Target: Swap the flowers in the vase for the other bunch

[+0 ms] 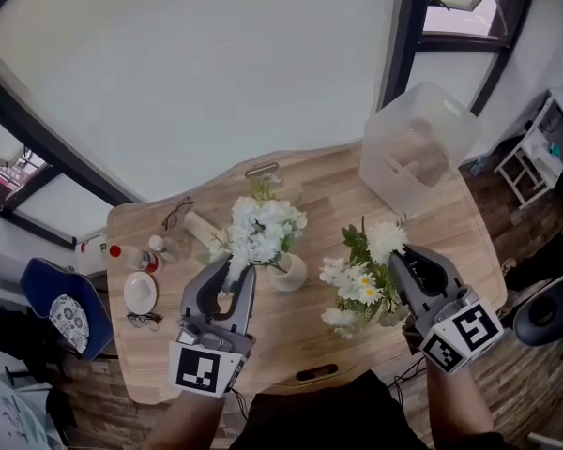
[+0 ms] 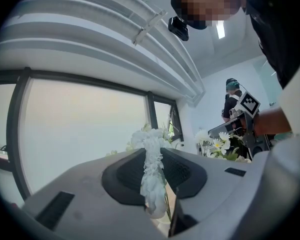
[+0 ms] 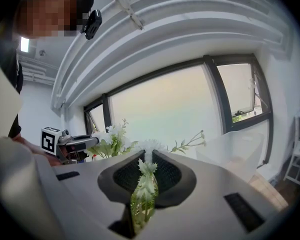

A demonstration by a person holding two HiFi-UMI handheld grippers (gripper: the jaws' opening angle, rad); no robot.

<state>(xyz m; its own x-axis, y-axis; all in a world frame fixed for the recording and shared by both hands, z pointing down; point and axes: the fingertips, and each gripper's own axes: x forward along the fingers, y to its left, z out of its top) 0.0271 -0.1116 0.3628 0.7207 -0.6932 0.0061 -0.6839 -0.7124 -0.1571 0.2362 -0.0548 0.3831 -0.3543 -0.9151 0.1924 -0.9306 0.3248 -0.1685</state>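
Observation:
My left gripper [image 1: 239,275] is shut on a stalk of the white flower bunch [image 1: 261,231], whose blossoms stand above the small round white vase [image 1: 288,273] on the wooden table [image 1: 300,345]. Whether its stems sit in the vase I cannot tell. In the left gripper view the white stalk [image 2: 151,171] is pinched between the pads of the left gripper [image 2: 152,156]. My right gripper [image 1: 399,265] is shut on the green stems of a daisy bunch [image 1: 361,279], held to the right of the vase. In the right gripper view the stems [image 3: 142,194] are clamped in the right gripper [image 3: 146,166].
A clear plastic bin [image 1: 418,148] stands at the table's far right. On the left are a small plate [image 1: 140,292], bottles [image 1: 136,256] and two pairs of glasses [image 1: 144,321]. A blue chair [image 1: 61,307] stands off the table's left end.

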